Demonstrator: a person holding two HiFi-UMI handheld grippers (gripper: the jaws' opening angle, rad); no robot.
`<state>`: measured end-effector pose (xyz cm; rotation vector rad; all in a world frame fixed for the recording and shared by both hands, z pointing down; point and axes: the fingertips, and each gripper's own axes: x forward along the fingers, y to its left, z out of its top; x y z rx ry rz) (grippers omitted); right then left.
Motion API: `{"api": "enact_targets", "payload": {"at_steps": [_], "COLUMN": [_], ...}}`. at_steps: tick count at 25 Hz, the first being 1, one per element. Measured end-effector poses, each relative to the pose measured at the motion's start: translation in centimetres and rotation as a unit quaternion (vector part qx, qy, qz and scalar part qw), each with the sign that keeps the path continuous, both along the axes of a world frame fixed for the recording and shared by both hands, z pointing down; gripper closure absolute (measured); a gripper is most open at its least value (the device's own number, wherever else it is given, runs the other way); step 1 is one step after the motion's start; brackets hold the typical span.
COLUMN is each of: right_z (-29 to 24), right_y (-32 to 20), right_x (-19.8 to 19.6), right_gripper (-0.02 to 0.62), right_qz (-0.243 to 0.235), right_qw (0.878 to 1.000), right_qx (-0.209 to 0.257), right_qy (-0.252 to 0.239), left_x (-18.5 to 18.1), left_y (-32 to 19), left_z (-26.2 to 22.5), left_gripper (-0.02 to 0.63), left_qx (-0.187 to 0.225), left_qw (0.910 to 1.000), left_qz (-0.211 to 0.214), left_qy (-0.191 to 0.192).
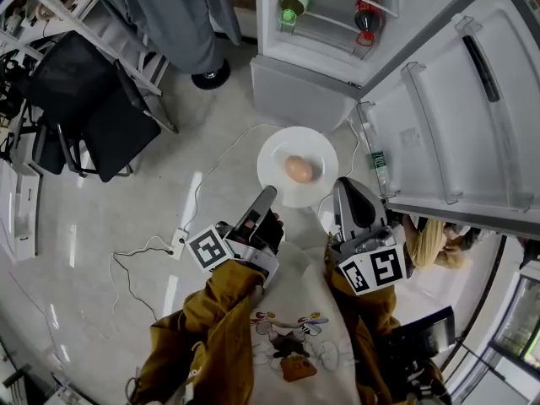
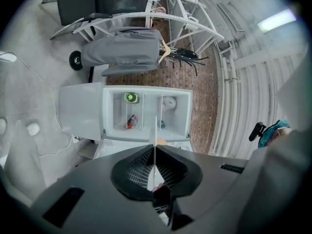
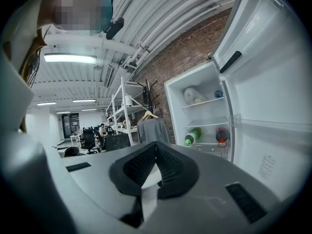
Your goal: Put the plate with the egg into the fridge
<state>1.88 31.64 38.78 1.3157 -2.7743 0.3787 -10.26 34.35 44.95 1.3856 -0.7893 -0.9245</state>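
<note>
Two grippers held the white plate [image 1: 283, 142] between them. The left gripper [image 1: 267, 195] had its fingers clamped on the near-left rim, and the right gripper [image 1: 344, 184] had its fingers pinched shut on the near-right rim. The egg [image 1: 299, 169] sat at the plate's middle, just beyond both. The plate hung over the floor [image 1: 169, 192] before the open fridge [image 1: 304, 83]. A sticker [image 1: 377, 159] on its door [image 1: 456, 125] was too small to read.
</note>
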Motion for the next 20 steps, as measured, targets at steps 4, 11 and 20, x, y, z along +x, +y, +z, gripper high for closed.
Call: {"api": "enact_targets", "payload": {"at_steps": [4, 11, 20], "right_z": [0.4, 0.2, 0.3], "right_y": [-1.4, -6.8, -15.9], "right_x": [-0.3, 0.1, 1.7], "right_gripper": [0.589, 0.589, 0.589], "right_qz": [-0.005, 0.001, 0.013], "right_qw": [1.000, 1.000, 1.000], "right_qx": [-0.007, 0.014, 0.013], "right_qy": [-0.011, -0.011, -0.021], "left_x": [-0.3, 0.3, 2.2], "left_y": [-1.4, -7.5, -17.1], "left_z": [0.3, 0.1, -0.6], "left_gripper": [0.588, 0.588, 0.588], "left_qx": [-0.005, -0.005, -0.006], "left_qw": [1.0000, 0.9997, 0.9986], "left_qz": [0.002, 0.021, 0.043], "left_qy": [0.006, -0.007, -0.029]}}
